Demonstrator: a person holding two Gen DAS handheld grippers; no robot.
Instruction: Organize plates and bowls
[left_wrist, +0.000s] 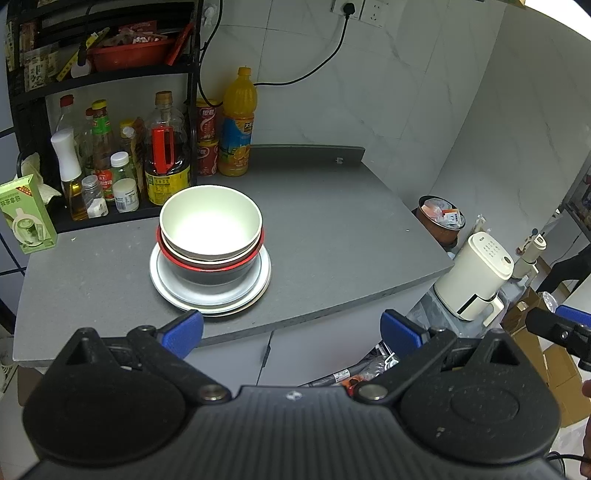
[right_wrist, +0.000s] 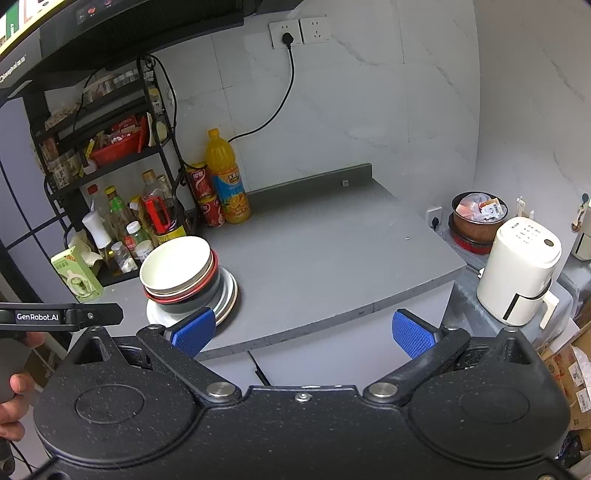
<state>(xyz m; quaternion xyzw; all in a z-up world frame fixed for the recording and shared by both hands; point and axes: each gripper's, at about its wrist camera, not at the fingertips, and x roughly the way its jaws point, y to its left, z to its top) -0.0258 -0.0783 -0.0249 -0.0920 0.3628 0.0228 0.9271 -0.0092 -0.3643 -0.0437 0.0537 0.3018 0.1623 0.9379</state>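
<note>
A stack stands on the grey counter (left_wrist: 332, 236): a white bowl (left_wrist: 210, 221) on top, nested in a red-rimmed dark bowl (left_wrist: 210, 271), on several white plates (left_wrist: 210, 299). The same stack shows in the right wrist view, with the white bowl (right_wrist: 175, 264) above the plates (right_wrist: 227, 295). My left gripper (left_wrist: 291, 330) is open and empty, held back off the counter's front edge, just below the stack. My right gripper (right_wrist: 303, 332) is open and empty, also off the front edge, to the right of the stack.
A black rack (left_wrist: 99, 74) with sauce bottles (left_wrist: 166, 147) stands at the back left. An orange juice bottle (left_wrist: 238, 122) and red cans (left_wrist: 207, 136) stand beside it. A green carton (left_wrist: 27, 214) sits left. A white appliance (right_wrist: 517, 273) and a full bin (right_wrist: 478, 218) are off the counter's right.
</note>
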